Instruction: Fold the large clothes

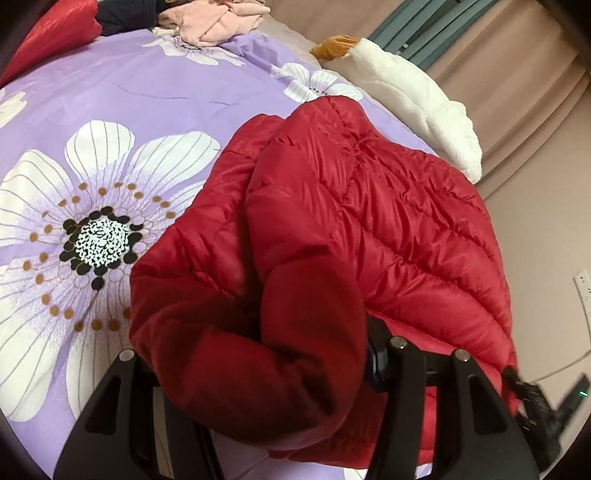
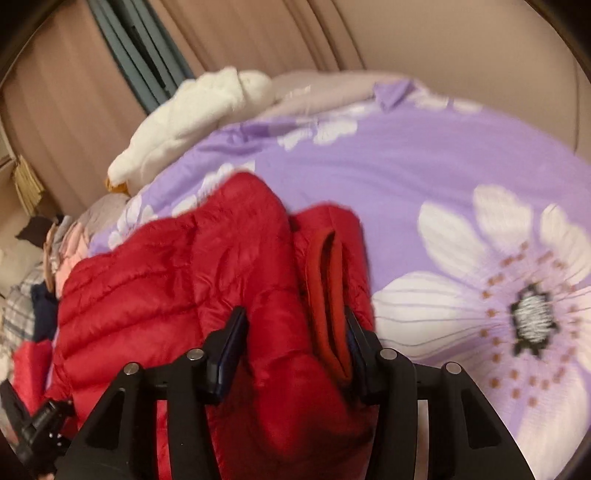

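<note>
Both grippers, left (image 1: 314, 354) & right (image 2: 295, 347), pinch the puffy red jacket (image 1: 369, 221) w/ thick bunches between their fingers. It's lifted over the purple flower bedspread (image 1: 147, 96), prob to lay it flat for folding.

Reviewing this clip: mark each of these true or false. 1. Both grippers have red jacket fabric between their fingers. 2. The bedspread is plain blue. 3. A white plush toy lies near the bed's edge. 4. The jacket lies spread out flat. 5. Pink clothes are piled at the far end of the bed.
1. True: the left gripper and the right gripper both clamp the red jacket.
2. False: the bedspread is lilac with large white flowers.
3. True: the white plush toy lies there.
4. False: it is bunched and doubled over.
5. True: the pink clothes are heaped there.
</note>
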